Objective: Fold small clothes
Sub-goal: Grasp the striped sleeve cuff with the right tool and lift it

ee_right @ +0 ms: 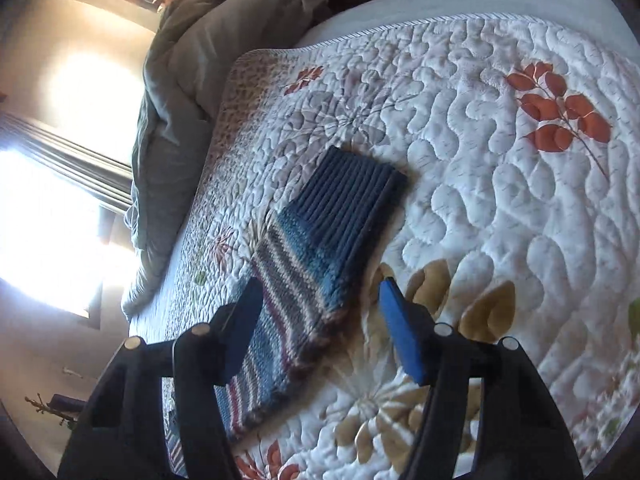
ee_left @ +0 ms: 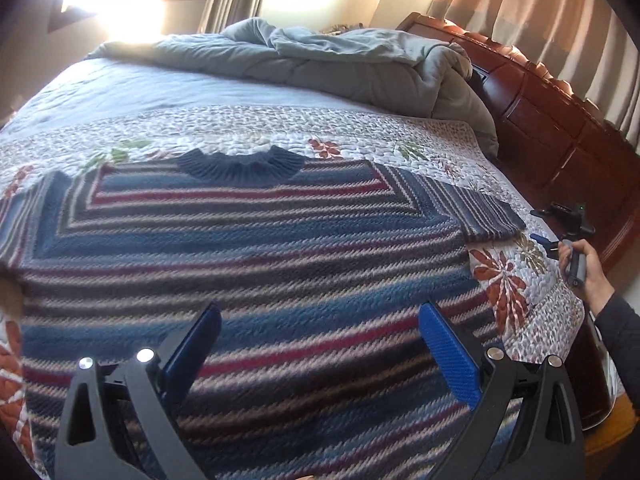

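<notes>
A striped knit sweater (ee_left: pixel 248 248) in blue, red and grey lies flat on the floral quilt (ee_left: pixel 500 280), dark blue collar (ee_left: pixel 240 166) at the far side. My left gripper (ee_left: pixel 320 332) is open and empty, just above the sweater's lower body. The sweater's right sleeve (ee_left: pixel 476 208) stretches out to the right. In the right wrist view that sleeve (ee_right: pixel 304 280) ends in a ribbed blue cuff (ee_right: pixel 352 200). My right gripper (ee_right: pixel 320 304) is open and empty, its fingers either side of the sleeve and above it. It also shows in the left wrist view (ee_left: pixel 544 242).
A rumpled grey duvet (ee_left: pixel 320 60) is heaped at the far end of the bed. A dark wooden headboard (ee_left: pixel 560 128) runs along the right. Curtains and bright windows lie behind. The quilt's edge (ee_left: pixel 576 320) drops off at the right.
</notes>
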{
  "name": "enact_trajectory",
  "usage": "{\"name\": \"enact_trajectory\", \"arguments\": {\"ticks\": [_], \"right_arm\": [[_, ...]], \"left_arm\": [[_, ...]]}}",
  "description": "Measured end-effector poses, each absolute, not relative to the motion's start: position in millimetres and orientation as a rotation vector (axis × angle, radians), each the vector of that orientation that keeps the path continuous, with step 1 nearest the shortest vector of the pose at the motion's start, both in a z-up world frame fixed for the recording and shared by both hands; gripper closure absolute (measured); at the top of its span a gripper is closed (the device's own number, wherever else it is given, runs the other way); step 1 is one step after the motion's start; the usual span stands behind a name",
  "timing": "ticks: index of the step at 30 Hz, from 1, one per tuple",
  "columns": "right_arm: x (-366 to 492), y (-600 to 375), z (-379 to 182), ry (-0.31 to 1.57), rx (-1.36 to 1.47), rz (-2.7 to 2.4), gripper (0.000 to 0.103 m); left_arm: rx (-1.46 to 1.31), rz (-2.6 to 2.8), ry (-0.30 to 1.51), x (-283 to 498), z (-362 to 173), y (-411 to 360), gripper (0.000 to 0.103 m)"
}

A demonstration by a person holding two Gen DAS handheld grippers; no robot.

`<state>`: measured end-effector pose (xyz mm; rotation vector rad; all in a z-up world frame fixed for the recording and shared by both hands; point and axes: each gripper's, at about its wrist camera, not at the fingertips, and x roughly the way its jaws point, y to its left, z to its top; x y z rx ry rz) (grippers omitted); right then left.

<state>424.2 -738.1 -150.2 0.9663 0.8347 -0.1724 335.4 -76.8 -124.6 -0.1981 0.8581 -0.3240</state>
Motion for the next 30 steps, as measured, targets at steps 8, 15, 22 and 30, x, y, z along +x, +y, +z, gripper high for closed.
{"name": "enact_trajectory", "arguments": {"ticks": [8, 15, 22, 30], "right_arm": [[450, -752, -172, 0.84, 1.009, -0.208, 0.044], [468, -753, -180, 0.834, 1.006, -0.238, 0.044], [483, -753, -179, 0.845, 0.99, -0.246, 0.044], [491, -741, -169, 0.864, 0.915, -0.231, 0.091]], "left_arm": [[-0.236, -0.368, 0.901, 375, -135, -97, 0.004], [-0.278, -0.368, 0.938, 383, -146, -94, 0.004], [-0.25, -0.361, 0.933, 386, -147, -92, 0.004], [-0.257, -0.361, 0.897, 380, -140, -87, 0.004]]}}
